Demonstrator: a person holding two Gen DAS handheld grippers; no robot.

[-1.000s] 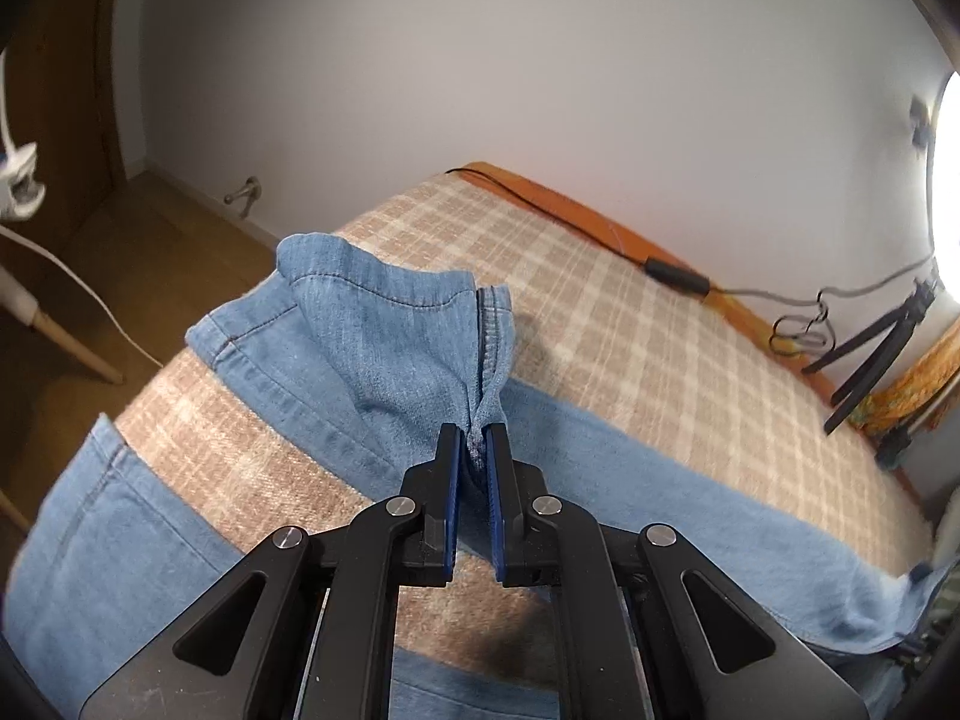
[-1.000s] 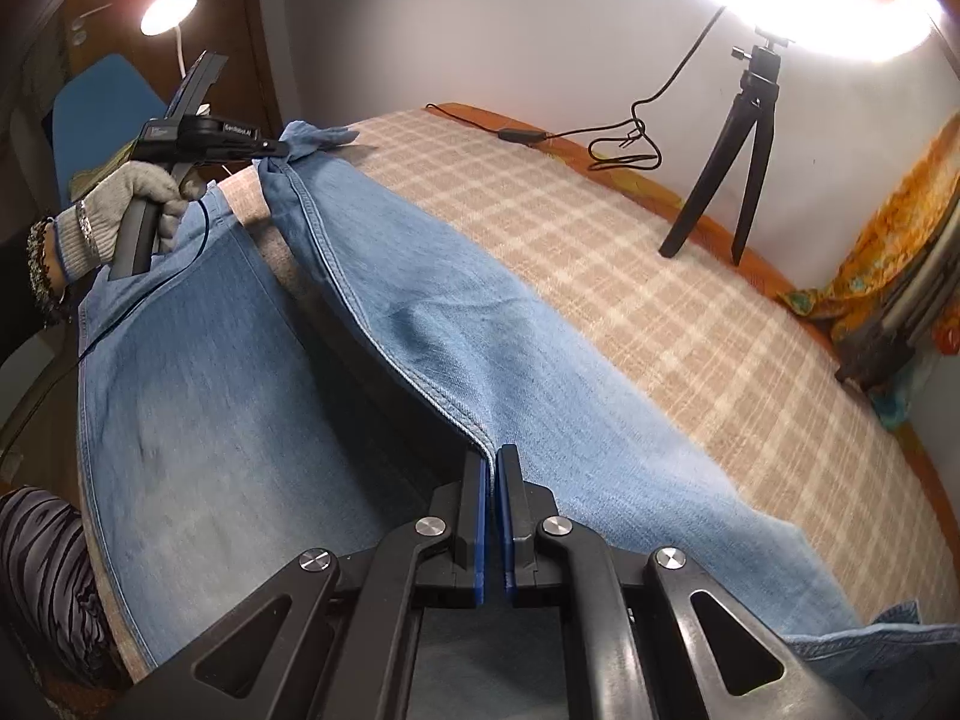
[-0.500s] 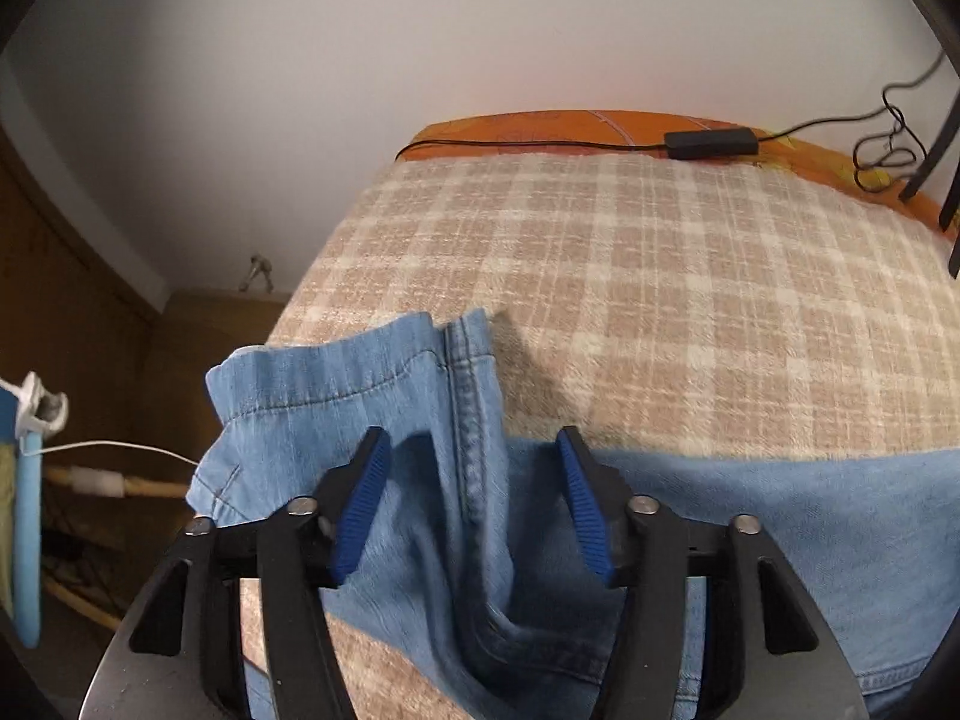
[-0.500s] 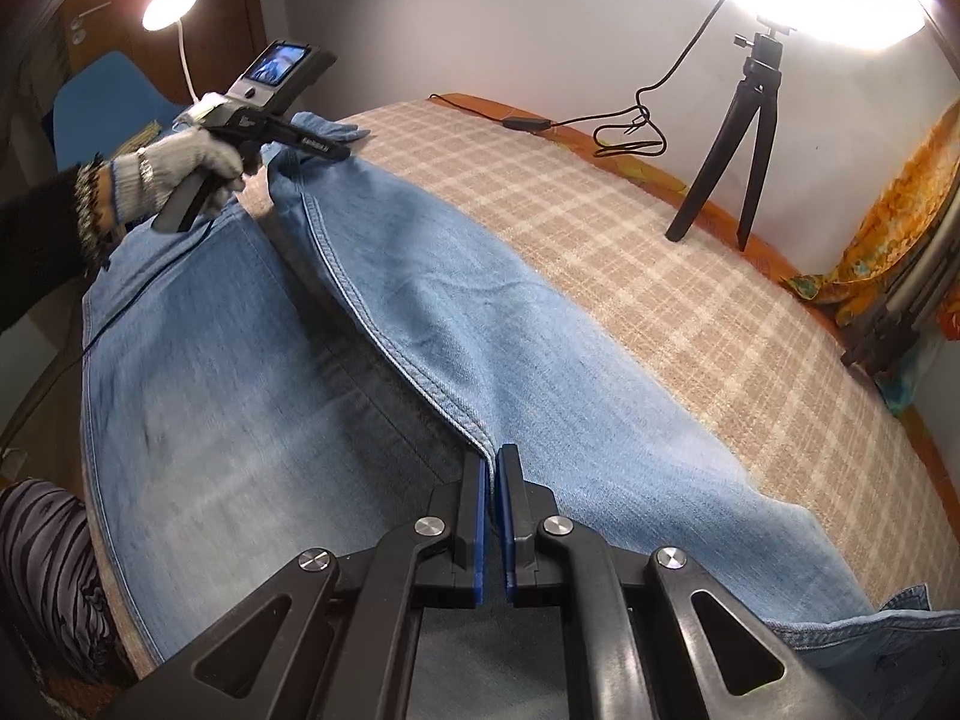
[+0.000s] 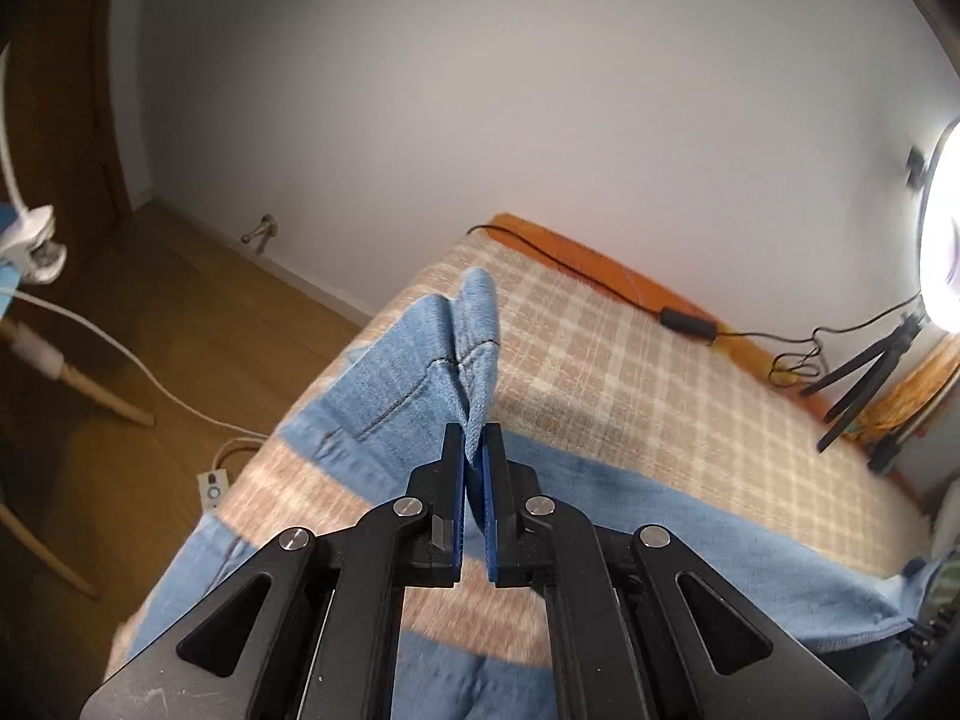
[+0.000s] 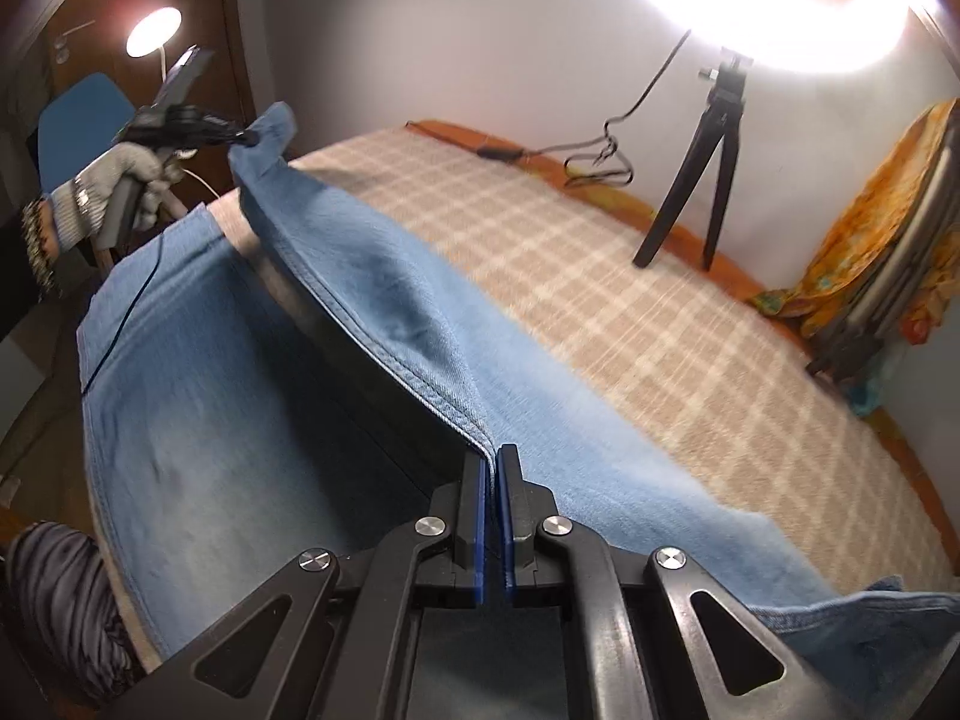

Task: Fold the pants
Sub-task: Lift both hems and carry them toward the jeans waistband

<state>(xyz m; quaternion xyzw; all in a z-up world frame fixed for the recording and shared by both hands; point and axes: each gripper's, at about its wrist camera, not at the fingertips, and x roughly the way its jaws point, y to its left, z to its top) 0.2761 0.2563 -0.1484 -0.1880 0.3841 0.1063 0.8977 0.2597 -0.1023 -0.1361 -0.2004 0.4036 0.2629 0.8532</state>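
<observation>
— Denim is clamped in the right gripper [image 6: 492, 468], at the seam of the jeans [image 6: 372, 300] on the bed [image 6: 600, 276]?
— Yes; farther off, the left gripper [image 5: 474, 450] has just closed on the waistband. Lift both evenly, keeping that edge taut.

Pants [image 6: 228, 432] cut off at frame bottom (blanket [image 6: 630, 324] motion-blurred).

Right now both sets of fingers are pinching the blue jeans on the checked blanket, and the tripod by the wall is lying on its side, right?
Not quite. The tripod stands upright on its spread legs, as the right wrist view shows. The rest holds: the left gripper and the right gripper are each shut on the jeans, which lie on the checked blanket.
</observation>
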